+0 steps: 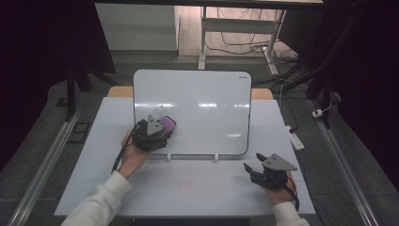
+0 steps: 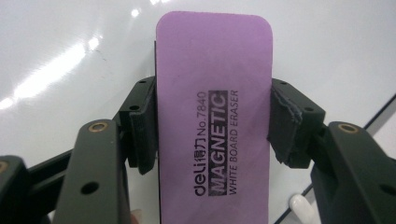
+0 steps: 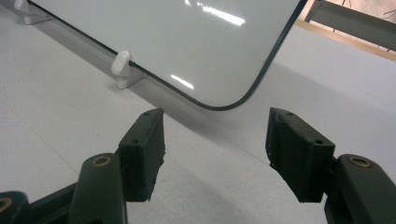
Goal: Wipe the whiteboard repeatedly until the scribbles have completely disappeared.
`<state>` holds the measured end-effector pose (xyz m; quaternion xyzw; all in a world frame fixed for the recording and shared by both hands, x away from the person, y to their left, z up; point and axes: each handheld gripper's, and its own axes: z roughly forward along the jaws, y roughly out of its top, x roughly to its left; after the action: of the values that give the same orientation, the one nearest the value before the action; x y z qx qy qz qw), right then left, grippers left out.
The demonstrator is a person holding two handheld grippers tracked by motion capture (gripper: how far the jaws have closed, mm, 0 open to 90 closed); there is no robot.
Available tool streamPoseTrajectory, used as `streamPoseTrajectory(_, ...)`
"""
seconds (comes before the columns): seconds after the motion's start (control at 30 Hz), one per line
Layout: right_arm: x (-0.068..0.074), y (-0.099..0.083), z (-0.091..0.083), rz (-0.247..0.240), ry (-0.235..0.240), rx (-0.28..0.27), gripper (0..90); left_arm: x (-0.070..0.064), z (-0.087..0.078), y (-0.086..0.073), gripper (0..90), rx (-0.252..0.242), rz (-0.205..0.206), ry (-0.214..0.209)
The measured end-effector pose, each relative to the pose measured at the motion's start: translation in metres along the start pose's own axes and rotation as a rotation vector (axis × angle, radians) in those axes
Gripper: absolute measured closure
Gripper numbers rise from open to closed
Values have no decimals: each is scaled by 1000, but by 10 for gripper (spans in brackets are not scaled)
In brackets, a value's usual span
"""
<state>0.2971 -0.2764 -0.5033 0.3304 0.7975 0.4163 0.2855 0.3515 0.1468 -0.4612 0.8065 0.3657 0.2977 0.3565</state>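
On the left side of the white counter [image 1: 188,188], the person's left hand [image 1: 131,157] holds the left gripper [image 1: 157,127] up against the lower left part of an upright whiteboard [image 1: 207,108]. Its jaws are clenched on the long sides of a purple magnetic whiteboard eraser [image 2: 215,116], printed "deli No.7840 MAGNETIC WHITE BOARD ERASER", which lies flat against the glossy board face. Small white clip feet [image 3: 123,65] prop the board's bottom edge on the counter. Farther right, the right gripper [image 1: 254,162] sits low over the counter near the board's rounded lower right corner, its jaws spread apart and grasping nothing.
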Motion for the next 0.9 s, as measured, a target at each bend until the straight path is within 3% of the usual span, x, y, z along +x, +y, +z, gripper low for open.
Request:
streamPoseTrajectory(0.13, 0, 0, 0, 1, -2, -2, 371, 25, -8, 11, 406, -9, -16, 83)
streamPoseTrajectory(0.23, -1, 0, -1, 3, -6, -6, 371, 54, -16, 18, 406, -24, -82, 134)
streamPoseTrajectory(0.3, -1, 0, -1, 4, -6, -6, 371, 68, -21, 19, 407, -32, -120, 152)
streamPoseTrajectory(0.37, -1, 0, -1, 3, -5, -5, 371, 73, -23, 18, 407, -37, -135, 149)
streamPoseTrajectory(0.5, -1, -1, 0, 3, -2, -1, 371, 62, -19, 15, 406, -22, -95, 157)
streamPoseTrajectory(0.63, -1, 0, 0, 2, -2, -3, 371, 38, -11, 5, 406, -14, -37, 142)
streamPoseTrajectory(0.9, 1, 0, 1, -1, 1, 1, 371, -20, 2, -18, 406, 31, 87, 50)
